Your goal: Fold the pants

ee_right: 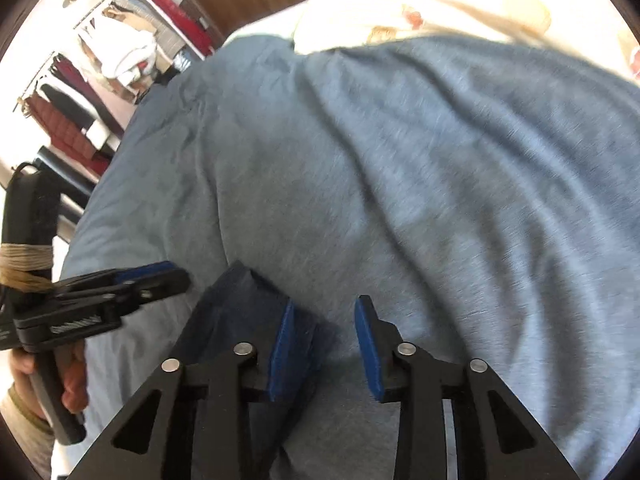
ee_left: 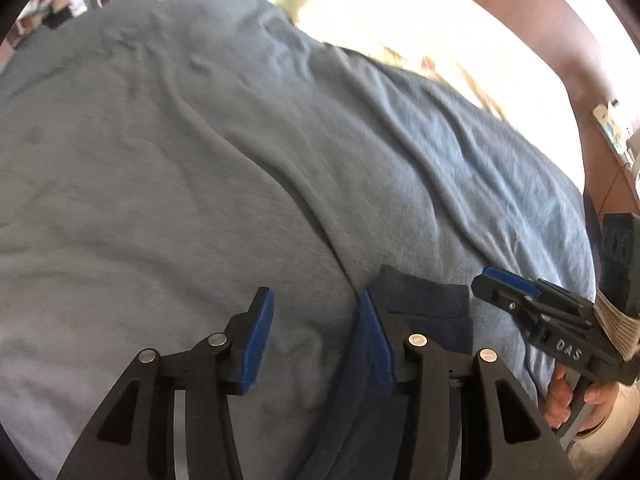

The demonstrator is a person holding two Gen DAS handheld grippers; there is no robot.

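Dark navy pants (ee_left: 430,312) lie on a light blue blanket (ee_left: 200,160), mostly hidden under my grippers. In the left wrist view my left gripper (ee_left: 316,340) is open, its right finger (ee_left: 374,340) at the pants' edge. The right gripper (ee_left: 508,286) shows at the right, just past the pants. In the right wrist view my right gripper (ee_right: 326,346) is open and empty, its left finger (ee_right: 282,350) over the pants (ee_right: 240,304). The left gripper (ee_right: 156,276) shows at the left beside them.
The blue blanket (ee_right: 400,160) covers a bed. A pale pillow (ee_left: 420,20) lies at the far end before a brown headboard (ee_left: 560,12). A clothes rack (ee_right: 100,80) with hanging garments stands beyond the bed's left side.
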